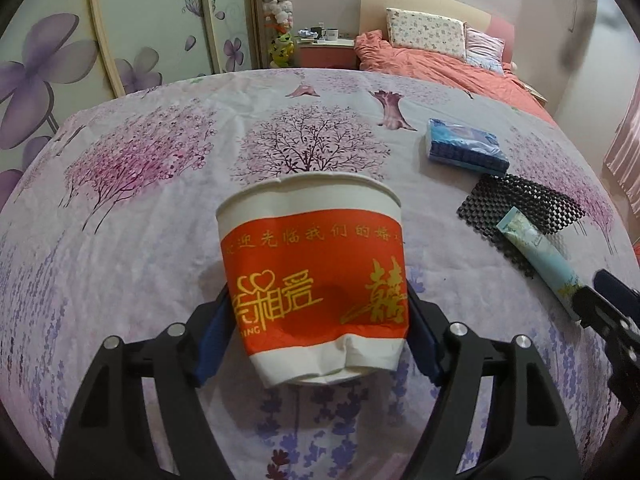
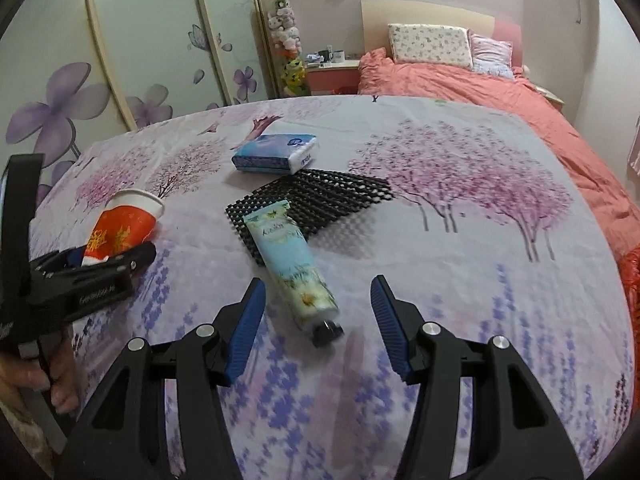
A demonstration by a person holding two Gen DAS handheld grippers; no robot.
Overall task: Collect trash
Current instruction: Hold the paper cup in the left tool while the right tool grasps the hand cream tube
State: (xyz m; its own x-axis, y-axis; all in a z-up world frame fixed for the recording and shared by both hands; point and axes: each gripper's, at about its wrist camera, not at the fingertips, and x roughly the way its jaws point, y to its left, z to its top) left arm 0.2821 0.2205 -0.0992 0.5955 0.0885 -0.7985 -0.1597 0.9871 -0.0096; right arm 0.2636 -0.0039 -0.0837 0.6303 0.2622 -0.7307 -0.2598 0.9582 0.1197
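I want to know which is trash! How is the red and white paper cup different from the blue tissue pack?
The red and white paper cup sits dented between the left hand-held gripper fingers; the blue tissue pack lies flat, untouched. The cup is round, the pack boxy. Both are on the flowery cloth.

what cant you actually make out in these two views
- Inside of the paper cup: left wrist view, its own wall hides it, so empty or not is unknown.
- Cup base: right wrist view, behind the left gripper.
- Part of the black mesh mat: both views, under the tube.
- Tube lettering: right wrist view, too small and blurred.
- Right gripper: left wrist view, cut by the edge.
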